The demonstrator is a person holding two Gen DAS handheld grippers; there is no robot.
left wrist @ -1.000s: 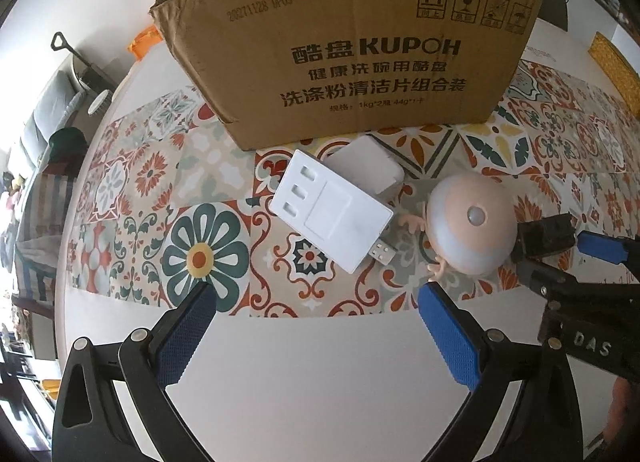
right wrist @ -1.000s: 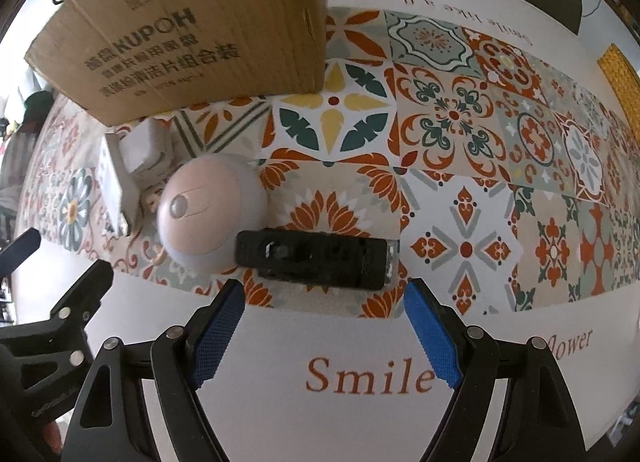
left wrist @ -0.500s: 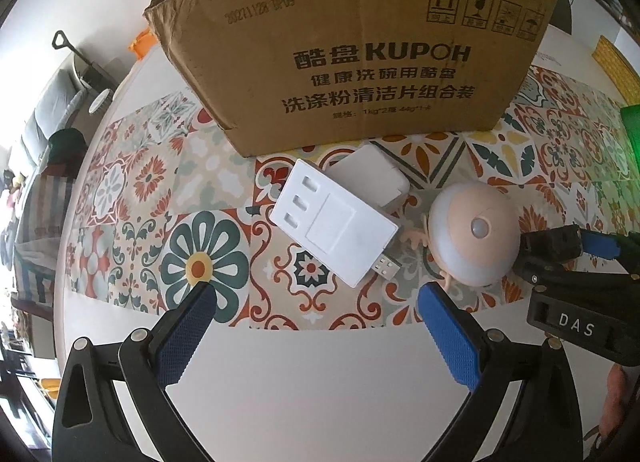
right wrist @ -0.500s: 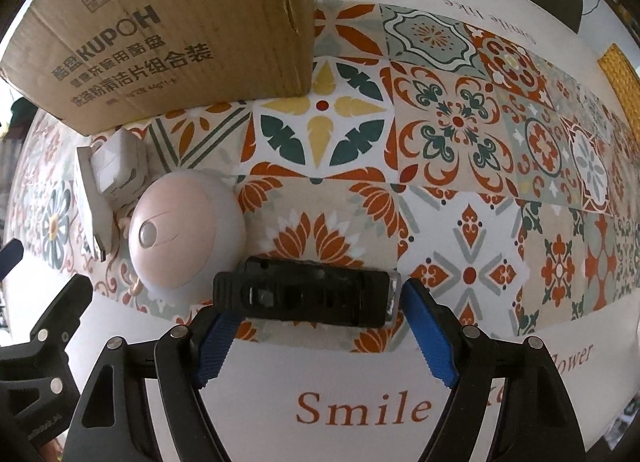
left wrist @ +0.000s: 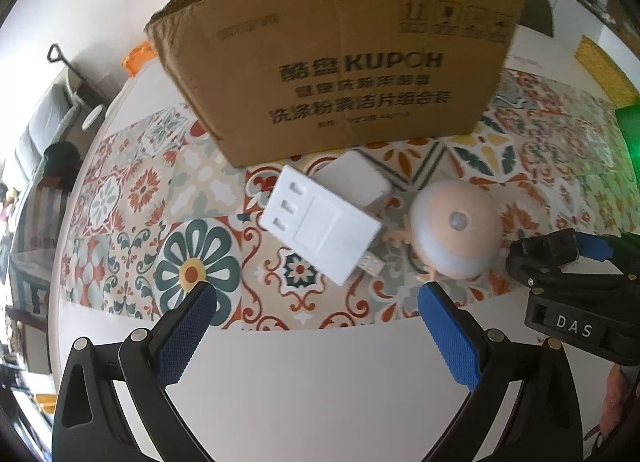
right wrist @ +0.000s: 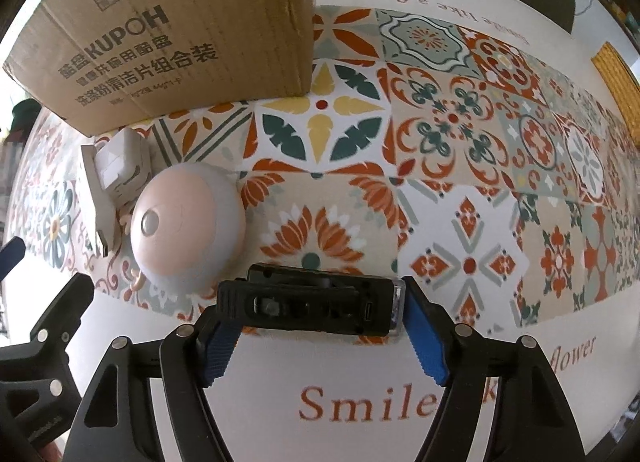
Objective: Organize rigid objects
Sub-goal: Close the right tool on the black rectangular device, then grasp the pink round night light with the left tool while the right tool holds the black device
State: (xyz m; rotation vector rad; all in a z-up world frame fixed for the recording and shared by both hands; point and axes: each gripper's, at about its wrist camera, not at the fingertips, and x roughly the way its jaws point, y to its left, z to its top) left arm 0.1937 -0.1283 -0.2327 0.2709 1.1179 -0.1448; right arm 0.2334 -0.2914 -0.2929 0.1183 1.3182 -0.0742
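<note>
The black light (right wrist: 312,304) lies on the desk (right wrist: 360,402) beside the dome lamp (right wrist: 188,222), long axis crosswise between the right tool (right wrist: 320,346) pads, which have just been closing onto its 2 ends. Left tool (left wrist: 320,334) hangs open, empty, farther off.

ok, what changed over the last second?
The right gripper came down around the black device, end to end. Its jaws have just been closing, and the pads now touch both ends. The left gripper stayed open and hovering. The box, white adapter, white block and dome did not move.
</note>
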